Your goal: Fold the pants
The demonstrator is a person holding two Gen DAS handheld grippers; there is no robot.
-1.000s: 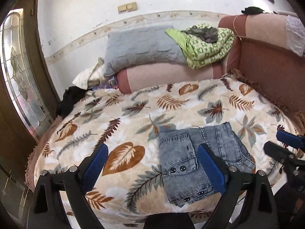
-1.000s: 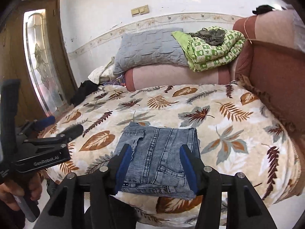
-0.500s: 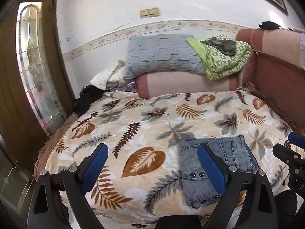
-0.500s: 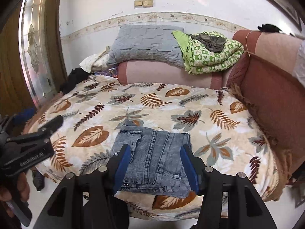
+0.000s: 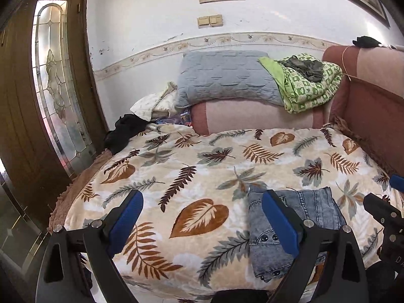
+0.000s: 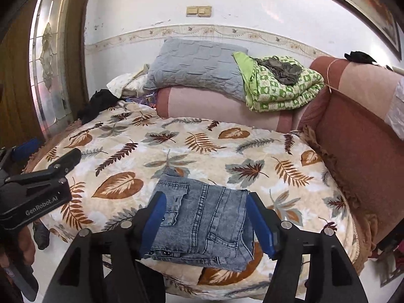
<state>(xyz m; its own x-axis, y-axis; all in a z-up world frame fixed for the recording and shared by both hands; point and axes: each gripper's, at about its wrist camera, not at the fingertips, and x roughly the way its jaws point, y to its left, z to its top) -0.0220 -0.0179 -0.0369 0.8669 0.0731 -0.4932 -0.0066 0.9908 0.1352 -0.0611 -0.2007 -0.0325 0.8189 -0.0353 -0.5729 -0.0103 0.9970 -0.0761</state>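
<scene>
Now the pants (image 6: 202,224) lie as a compact folded packet near the front edge of the bed (image 6: 227,151), on the leaf-print blanket (image 5: 202,171), with the buttons toward you and one stitched edge running away from you. Your left gripper (image 5: 202,224) hangs above the blanket to the left of the packet, its fingers (image 5: 125,217) spread wide and holding nothing; only its right finger overlaps the denim in view, and whether it touches cannot be told. Your right gripper (image 6: 209,224) faces the packet squarely, fingers (image 6: 260,227) released and framing it on both sides, also empty. Judged from the tidy rectangle, the fold appears finished or nearly so, and the step in hand is likely a final check. To do it well, keep both grippers apart from the cloth unless a correction is needed; the near corner by the bed's edge looks slightly loose and overhanging, so if you tidy it, pinch only that corner and press it flat rather than lifting the whole stack, which could slip off the front. The pillow (image 6: 197,68) and green quilt (image 6: 280,91) sit well apart behind.
</scene>
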